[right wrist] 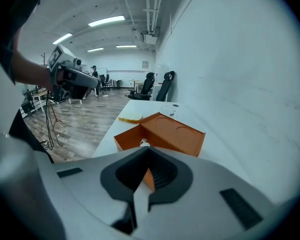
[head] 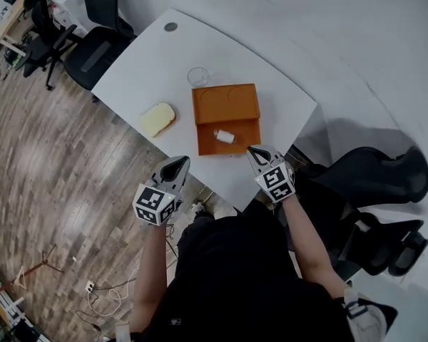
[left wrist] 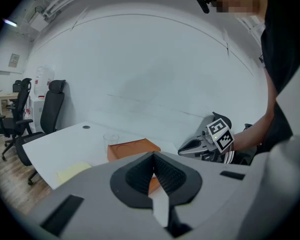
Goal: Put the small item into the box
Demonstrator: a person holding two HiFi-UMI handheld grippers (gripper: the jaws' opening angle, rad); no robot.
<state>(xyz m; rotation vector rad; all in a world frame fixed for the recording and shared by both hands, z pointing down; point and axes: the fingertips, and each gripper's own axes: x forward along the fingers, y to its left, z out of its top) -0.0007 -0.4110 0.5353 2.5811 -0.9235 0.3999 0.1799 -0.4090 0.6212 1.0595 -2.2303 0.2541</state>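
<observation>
Right claw: your right gripper (head: 254, 150) had its jaws pressed together with nothing between them, its tips just beside the near right corner of the orange box (head: 226, 103).
Left claw: your left gripper (head: 177, 164) was closed and empty too, off the box's near left corner and clear of it.
Box: it stood open on the white table (head: 143, 70), with its lid laid back on the side away from you.
Small item: the white small item (head: 225, 136) lay inside the box's tray, close to the lid's hinge line and a little right of the tray's middle.
Long axis: it ran across the box, roughly along the hinge line. One end pointed to the box's left wall and the other to its right wall. You could not tell which end was which.
Head view alone: it showed you the item whole and lying flat.
Right gripper view alone: only a white tip of the item peeped over your own jaws. Your left gripper was raised to the box's left.
Left gripper view alone: the item was hidden. Your right gripper showed at the box's right.
Beside the box: a glass (head: 197, 76) stood just past its far left corner, and a yellow slab (head: 158, 119) lay to its left.
</observation>
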